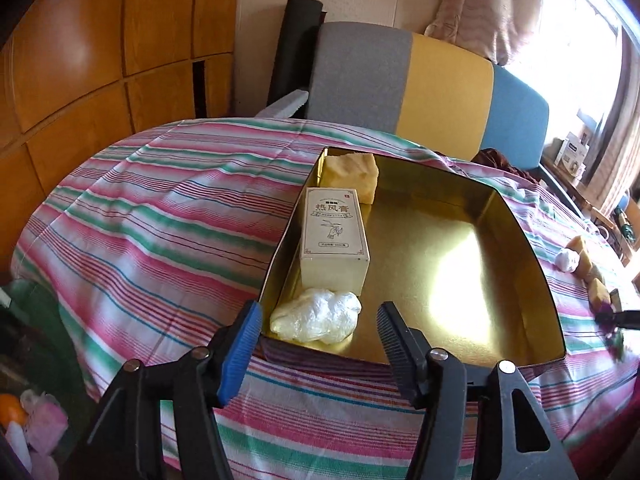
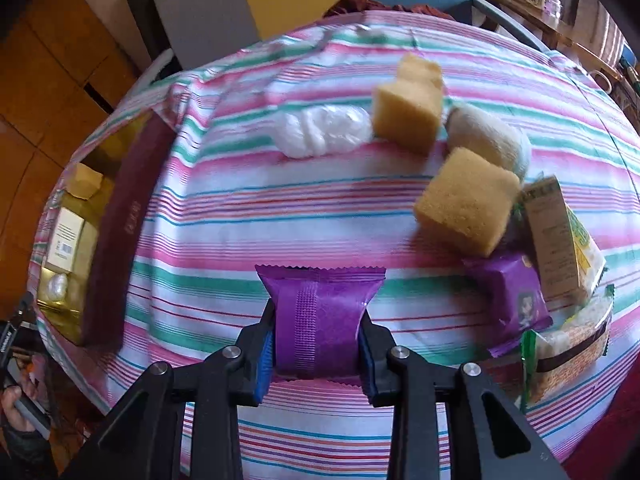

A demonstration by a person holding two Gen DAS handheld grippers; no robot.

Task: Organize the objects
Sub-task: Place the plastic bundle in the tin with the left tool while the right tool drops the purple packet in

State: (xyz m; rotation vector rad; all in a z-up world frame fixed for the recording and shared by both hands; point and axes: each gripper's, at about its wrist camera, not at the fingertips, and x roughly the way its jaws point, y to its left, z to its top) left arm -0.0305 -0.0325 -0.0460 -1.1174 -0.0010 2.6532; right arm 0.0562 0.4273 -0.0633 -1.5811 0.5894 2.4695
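- Right gripper (image 2: 318, 354) is clamped on a purple packet (image 2: 320, 316), held up above the striped cloth (image 2: 248, 208).
- Left gripper (image 1: 318, 330) hangs spread wide, nothing in it, at the near edge of the gold tin (image 1: 516, 216).
- In the tin, along its left wall: a sponge (image 1: 352, 174) at the far end, a box (image 1: 335, 232) in the middle, a white wad (image 1: 316, 316) nearest.
- Out on the cloth, right side: two more sponges (image 2: 466, 200), another wad (image 2: 324, 130), a second purple packet (image 2: 510, 300) and snack bags (image 2: 564, 236), all bunched close.
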